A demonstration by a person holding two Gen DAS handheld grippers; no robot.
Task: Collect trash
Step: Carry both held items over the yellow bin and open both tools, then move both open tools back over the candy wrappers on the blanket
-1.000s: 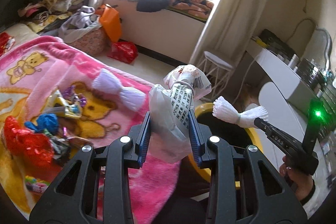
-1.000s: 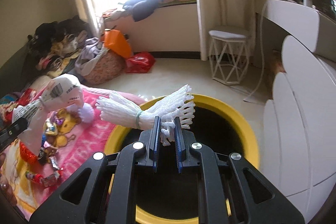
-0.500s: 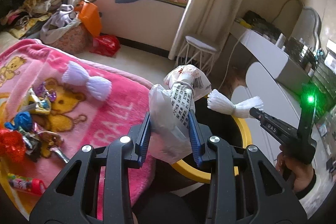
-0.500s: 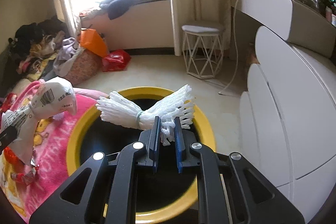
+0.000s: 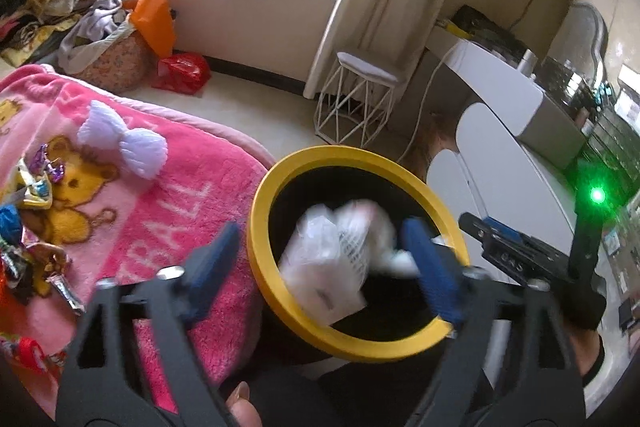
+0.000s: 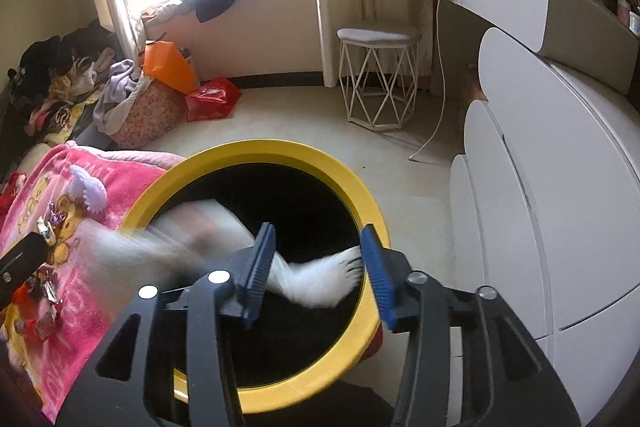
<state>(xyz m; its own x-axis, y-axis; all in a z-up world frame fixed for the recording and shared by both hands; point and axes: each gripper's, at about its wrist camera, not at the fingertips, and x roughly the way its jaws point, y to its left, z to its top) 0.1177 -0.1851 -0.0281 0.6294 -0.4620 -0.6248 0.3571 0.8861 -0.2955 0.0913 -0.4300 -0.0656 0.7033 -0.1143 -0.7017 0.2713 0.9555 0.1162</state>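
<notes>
Both my tongs stand over the yellow-rimmed bin [image 5: 352, 347], and both have just been opening. My left tongs [image 5: 324, 259] are spread wide, and the crumpled white plastic bag [image 5: 332, 259] hangs blurred between the pads with neither pad pressing on it, over the black mouth of the bin. My right tongs [image 6: 318, 267] are parted as well; the white foam fruit net [image 6: 324, 279] sits in the gap, its frilled end just at the right pad, but I judge it released rather than pinched.

Both pieces read as very light and soft. The bag is thin film that crushes to nothing, so it wants a grip on a bunched fold, not a flat face, and it may drift or cling to a pad instead of dropping clean. The net is springy foam mesh, squashy and a little grippy, best taken at its tied waist.

The rest of the trash lies on the pink bear blanket [image 5: 180, 195] on the bed: another white foam net [image 5: 124, 143], shiny candy wrappers [image 5: 36, 179] and a small red and blue heap at the left edge. The wrappers look slick, stiff-creased and nearly weightless; I would close on a twisted end or a raised crease, since a flat foil face would likely slide out, and the plush blanket will give under the pads.
</notes>
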